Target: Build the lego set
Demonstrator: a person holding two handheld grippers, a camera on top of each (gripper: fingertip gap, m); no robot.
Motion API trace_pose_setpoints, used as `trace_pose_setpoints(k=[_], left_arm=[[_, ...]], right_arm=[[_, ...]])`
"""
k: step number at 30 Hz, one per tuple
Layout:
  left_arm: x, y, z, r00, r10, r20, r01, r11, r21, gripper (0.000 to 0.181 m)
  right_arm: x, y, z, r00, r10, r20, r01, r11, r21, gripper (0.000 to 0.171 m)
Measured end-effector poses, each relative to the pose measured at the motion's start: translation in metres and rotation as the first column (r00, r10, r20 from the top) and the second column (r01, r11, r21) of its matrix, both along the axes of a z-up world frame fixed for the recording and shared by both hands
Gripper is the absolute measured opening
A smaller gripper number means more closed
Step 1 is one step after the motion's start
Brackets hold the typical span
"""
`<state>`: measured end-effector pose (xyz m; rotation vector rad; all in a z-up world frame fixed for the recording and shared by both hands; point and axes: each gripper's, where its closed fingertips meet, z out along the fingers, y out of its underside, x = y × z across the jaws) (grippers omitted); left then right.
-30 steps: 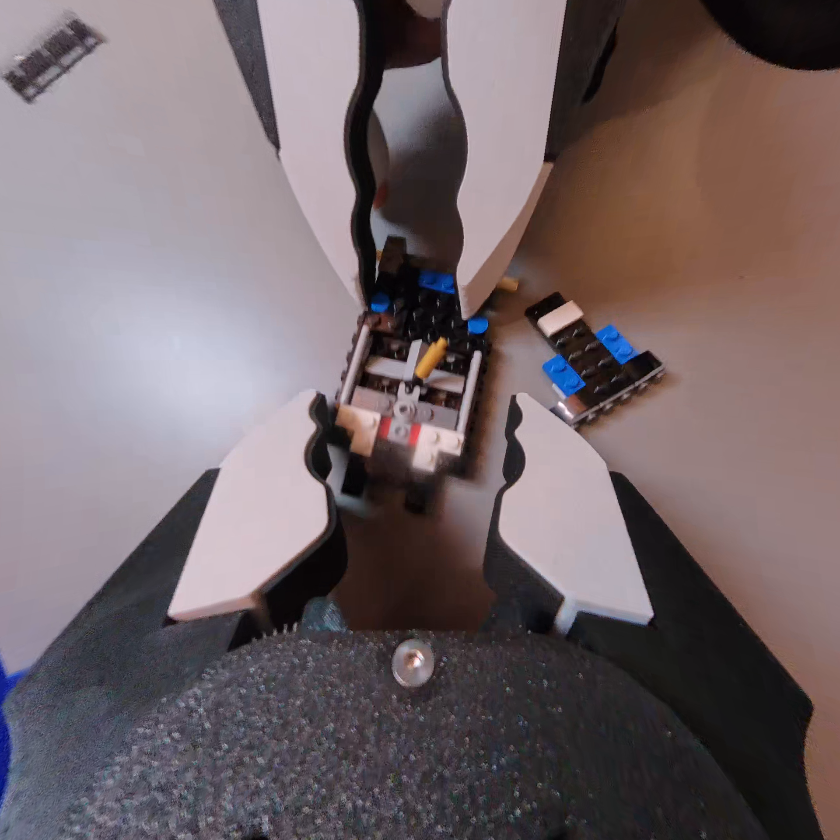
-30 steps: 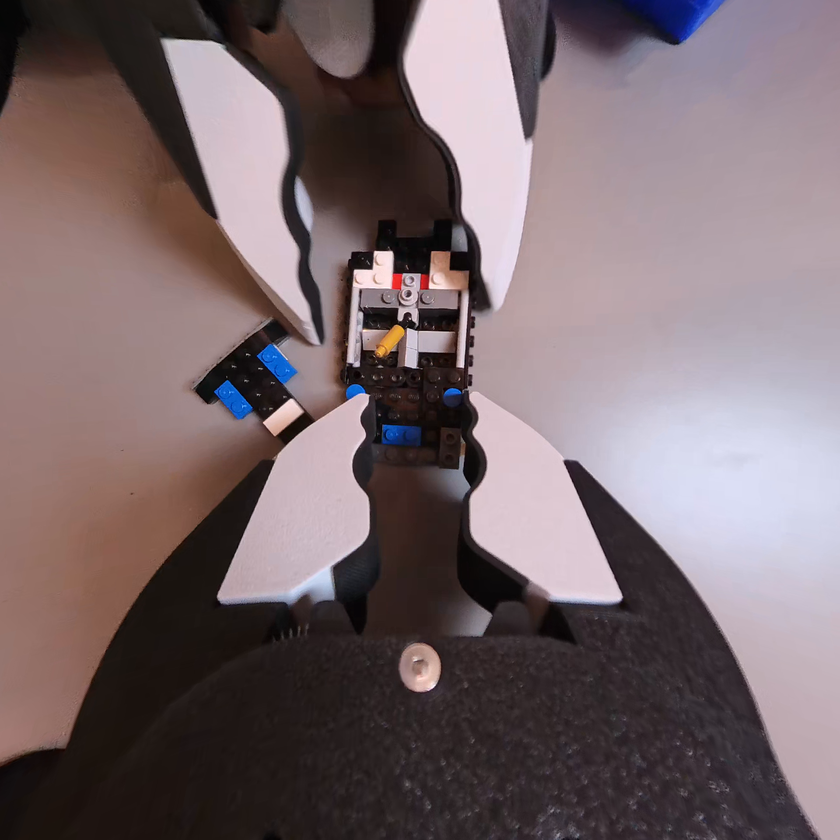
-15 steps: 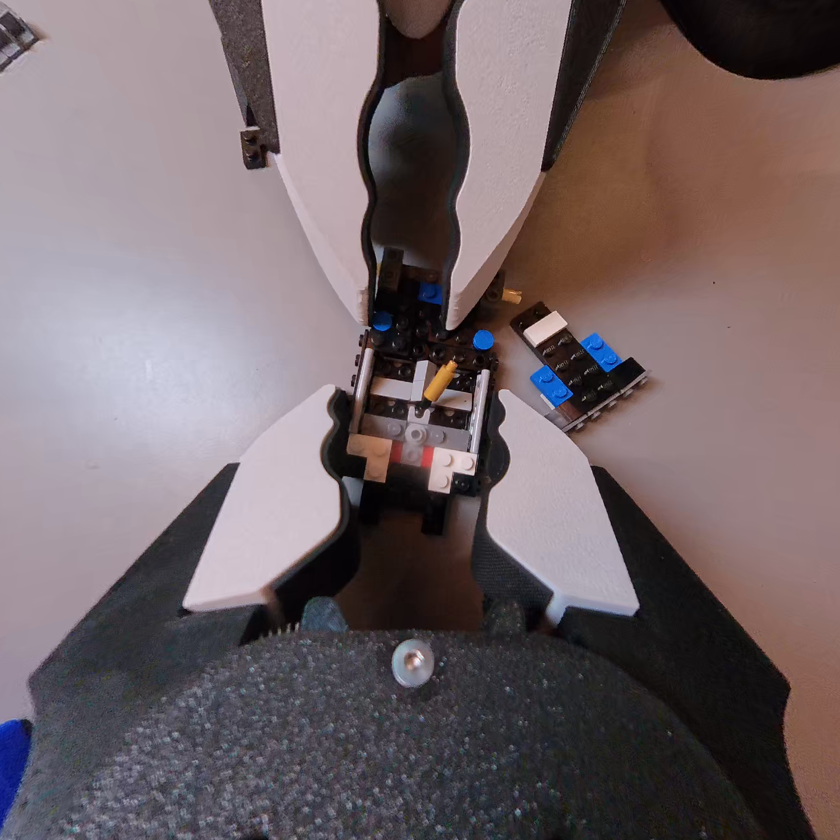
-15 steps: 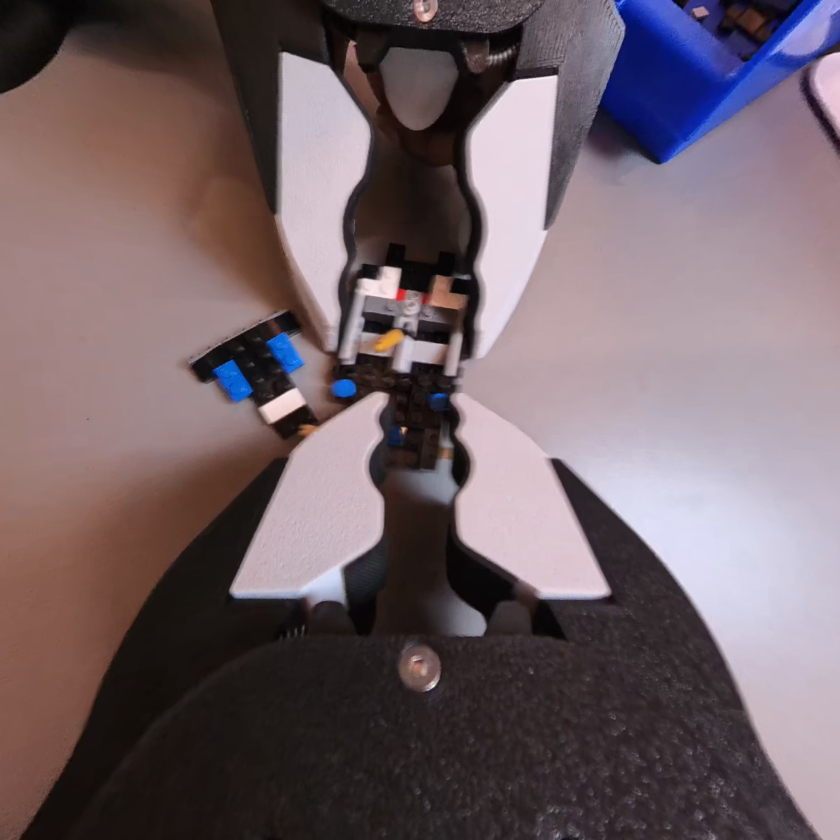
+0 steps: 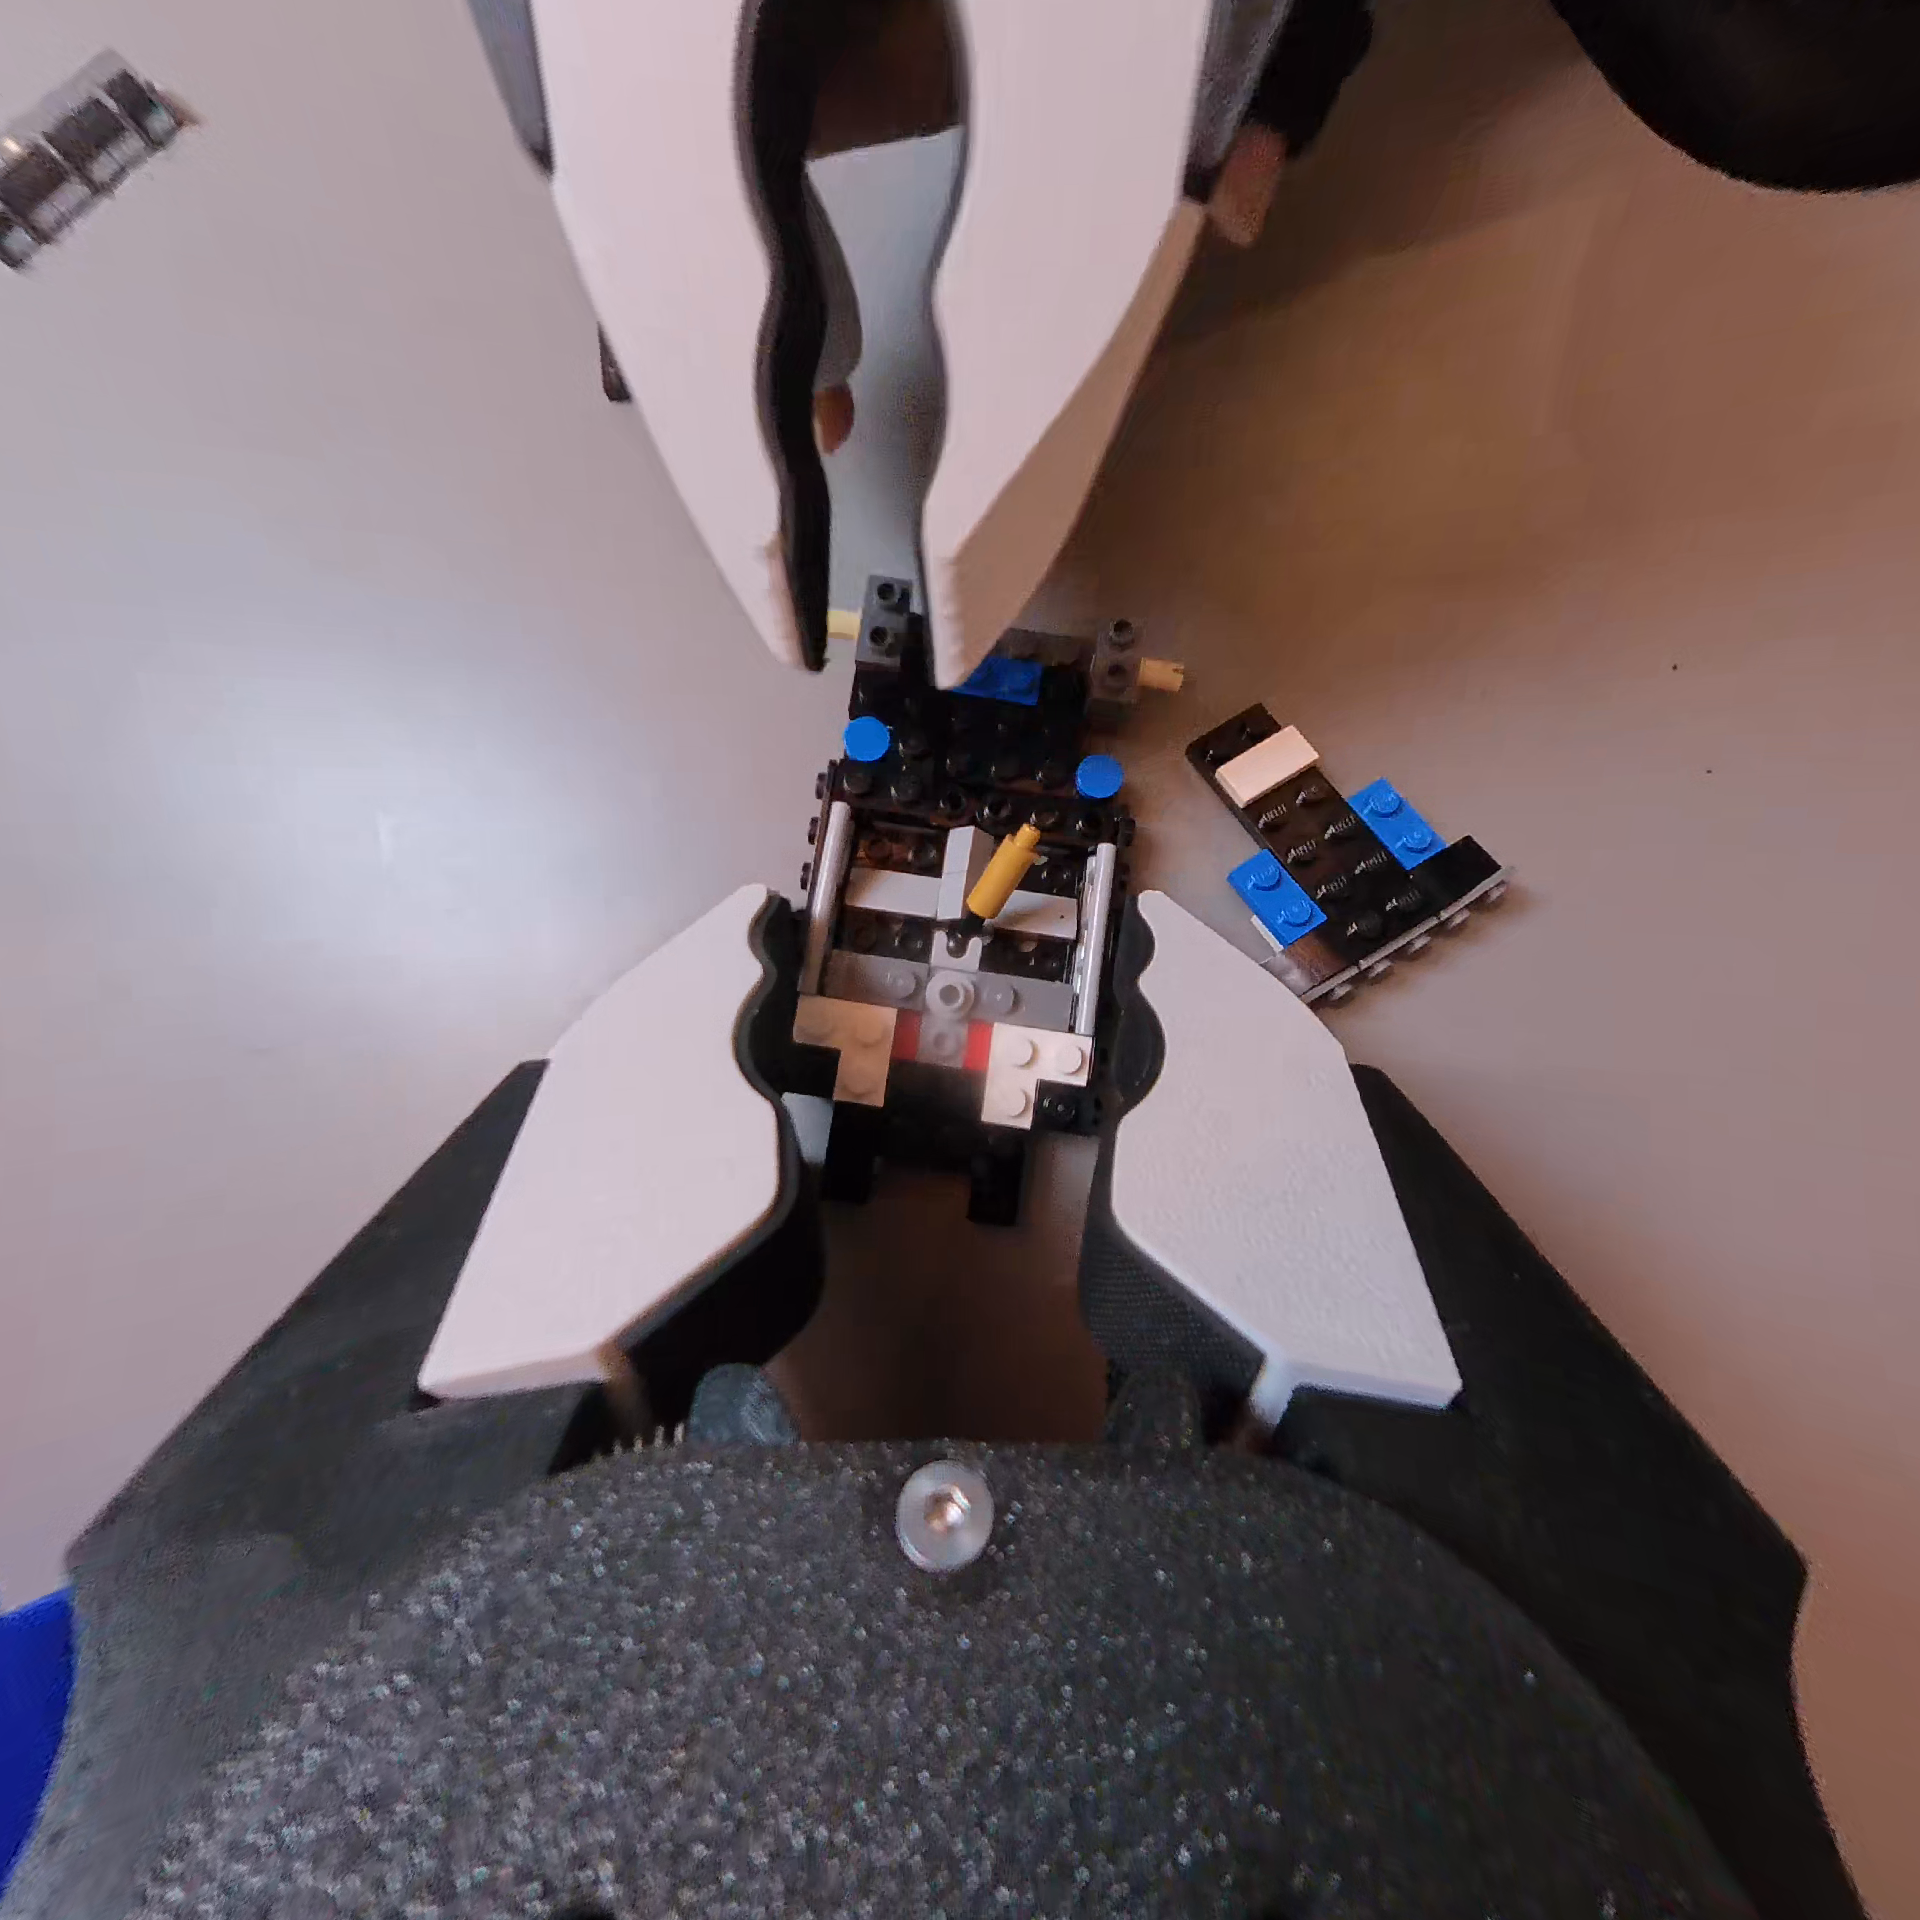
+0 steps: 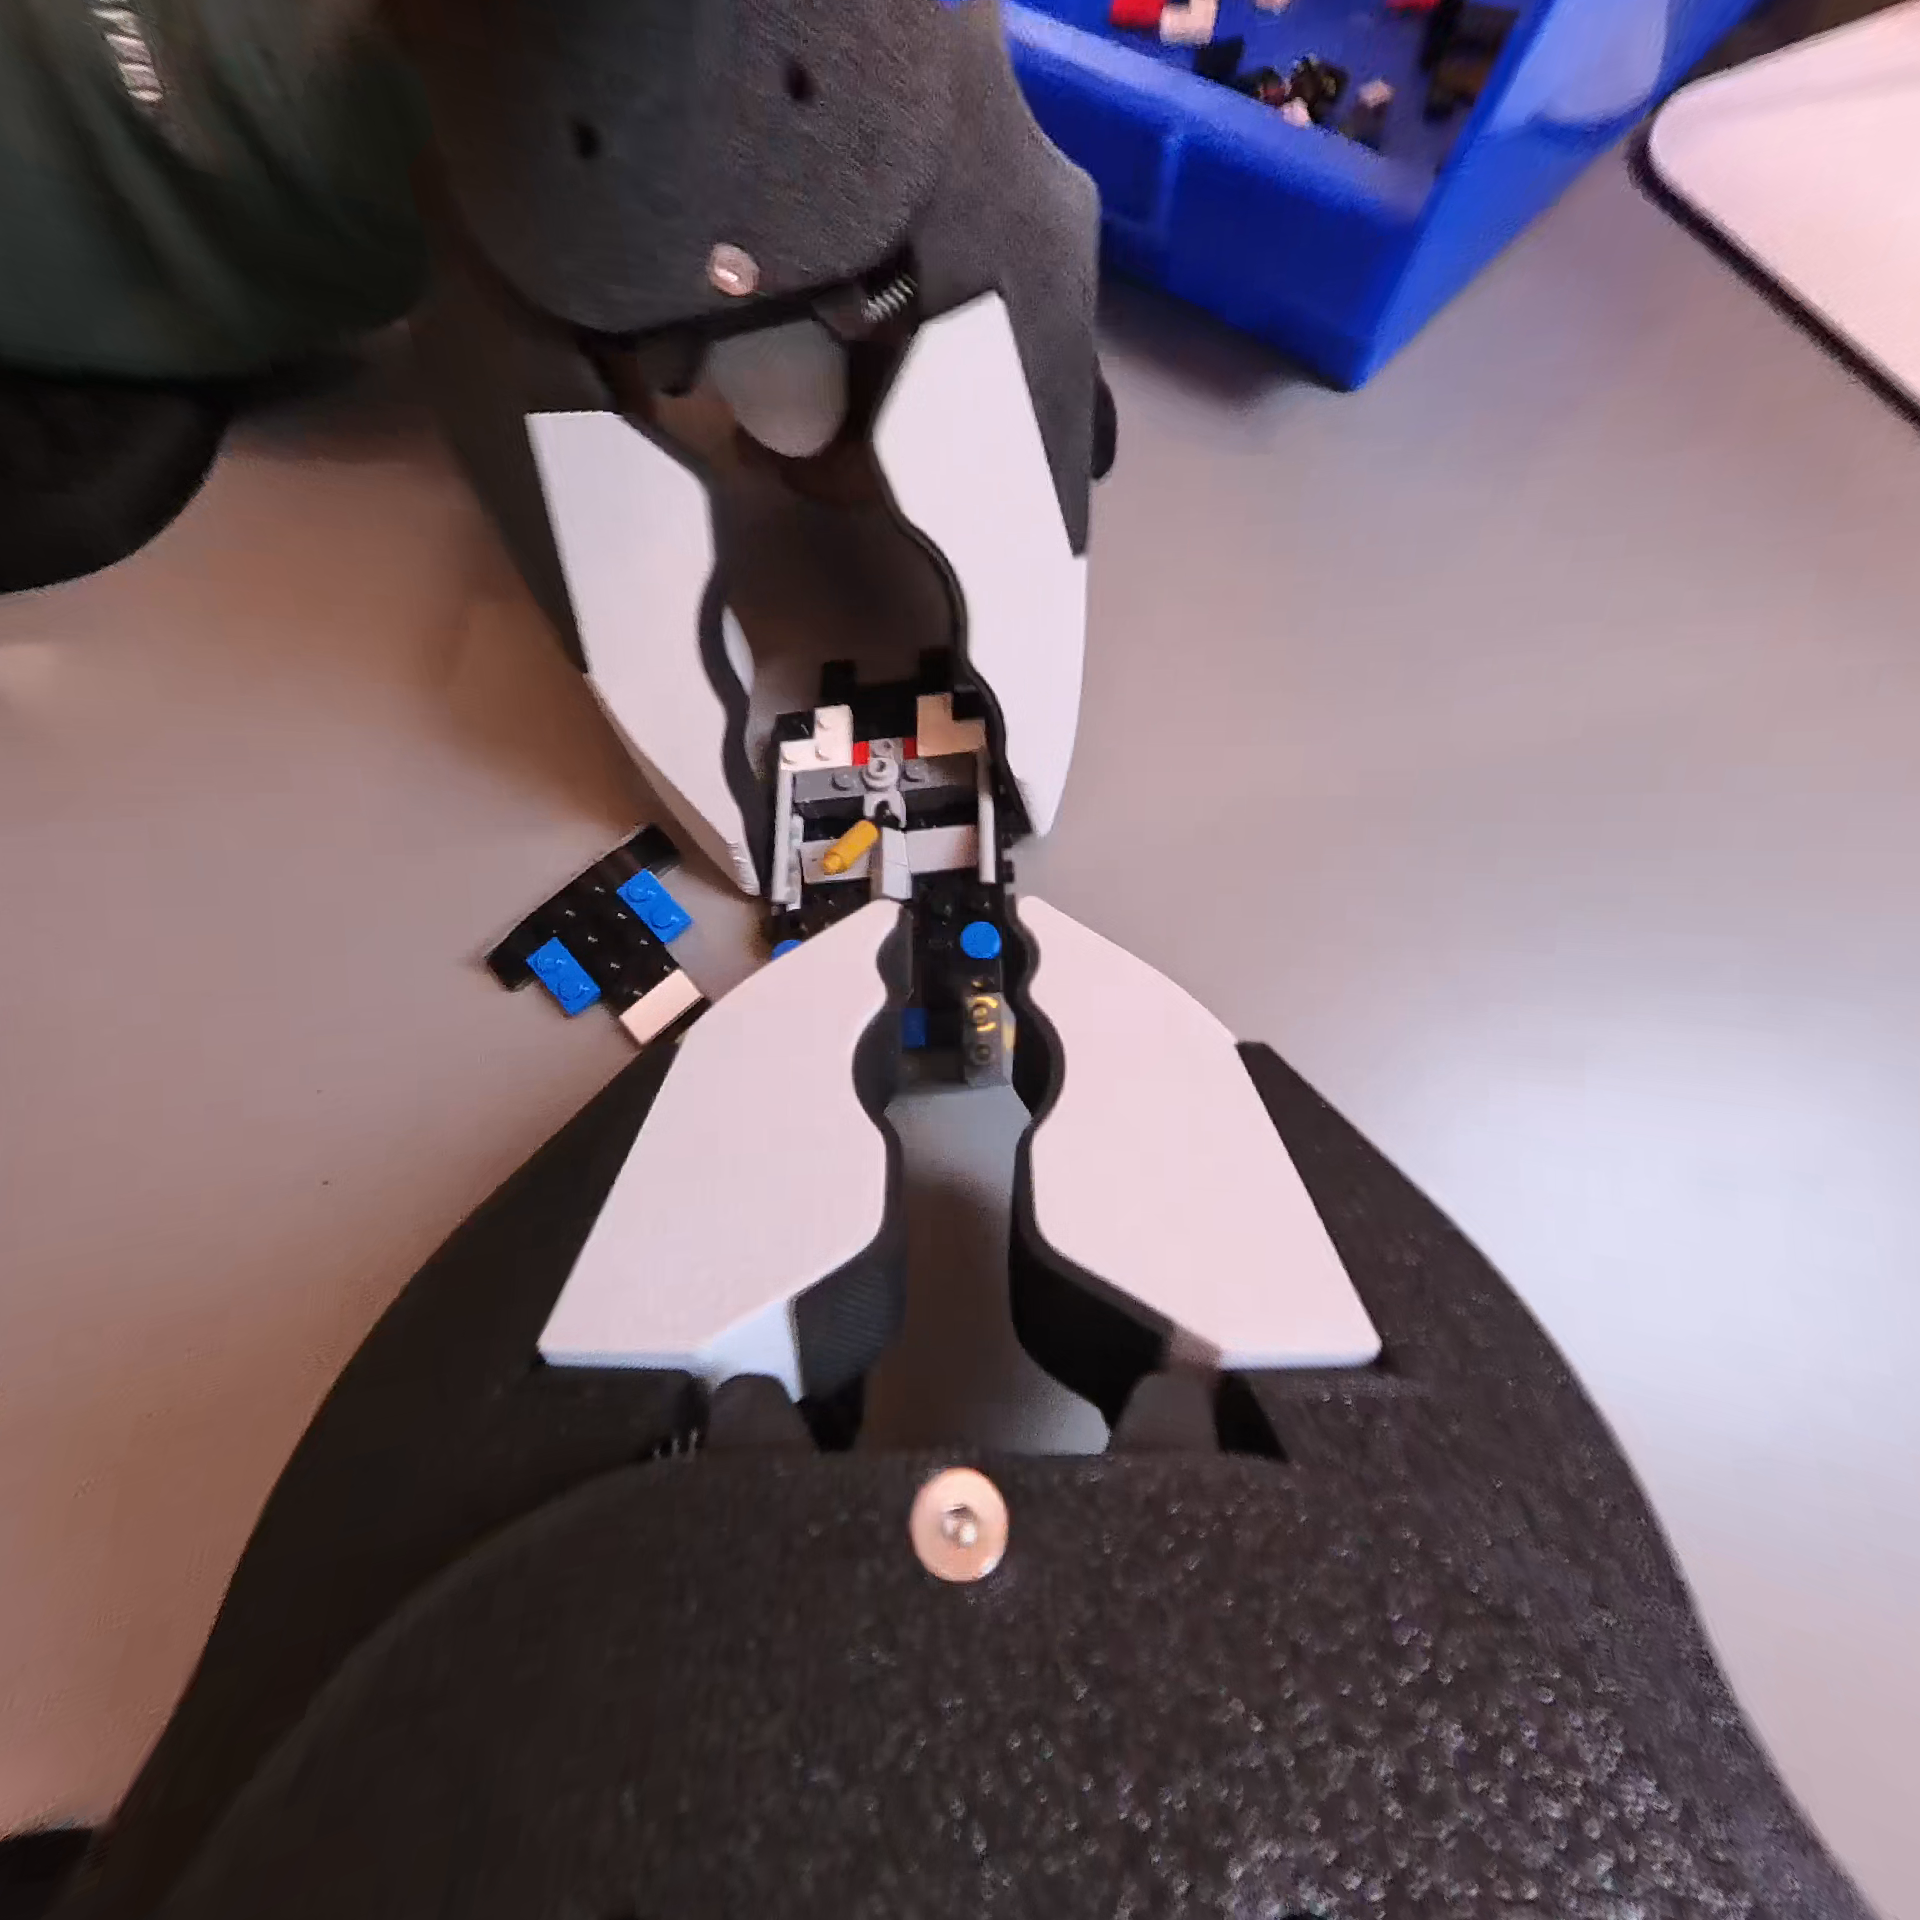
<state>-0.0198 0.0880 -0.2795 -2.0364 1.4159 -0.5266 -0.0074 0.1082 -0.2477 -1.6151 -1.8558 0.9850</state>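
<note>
A small brick model (image 5: 956, 935), black with grey rails, white and red front pieces, blue round studs and a yellow pin, sits on the grey table. My left gripper (image 5: 951, 914) is shut on its front sides, both pads pressing. It shows at the top of the right wrist view (image 6: 883, 831). My right gripper (image 6: 958, 914) is shut on a dark grey brick (image 6: 982, 1023) at the rear corner of the model (image 6: 883, 821). In the left wrist view the right gripper (image 5: 878, 655) comes in from the top and clamps that brick (image 5: 885, 623).
A loose black plate with blue and white pieces (image 5: 1351, 862) lies beside the model, also in the right wrist view (image 6: 597, 951). A blue bin (image 6: 1299, 208) of loose bricks stands behind. A chrome piece (image 5: 73, 156) lies far left. A white board edge (image 6: 1818, 187) is at right. Both grippers' tips are roughly 20 cm from the chrome piece (image 5: 73, 156).
My left gripper closed from open onto the model's sides. My right gripper narrowed from around the model's rear onto the grey corner brick. The right wrist view tilted up, bringing the blue bin into sight.
</note>
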Motion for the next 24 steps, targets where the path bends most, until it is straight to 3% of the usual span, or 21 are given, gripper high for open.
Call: trace_pose_setpoints(k=[6,9,21,22,24], left_arm=[[-0.001,0.002,0.011,0.992,0.011,-0.127,0.028,0.953,0.302,0.059],[-0.002,0.000,0.014,0.986,0.036,-0.164,0.030,0.922,0.386,0.059],[-0.003,-0.001,0.013,0.972,0.137,-0.192,-0.054,0.922,0.385,0.059],[-0.002,-0.002,0.013,0.973,0.140,-0.186,-0.061,0.925,0.375,0.059],[-0.008,0.007,0.015,0.956,0.195,-0.218,-0.083,0.897,0.434,0.059]], right_arm=[[-0.002,-0.004,-0.005,0.995,-0.012,0.103,0.015,0.999,-0.028,0.014],[-0.003,-0.006,-0.002,0.994,-0.005,0.107,0.001,0.999,0.037,0.013],[-0.007,-0.001,0.001,0.993,-0.093,0.070,0.073,0.965,0.253,0.000],[-0.007,-0.002,0.000,0.994,-0.089,0.064,0.071,0.969,0.238,0.000],[-0.005,-0.037,-0.010,0.993,0.051,0.109,-0.051,0.999,0.002,0.000]])
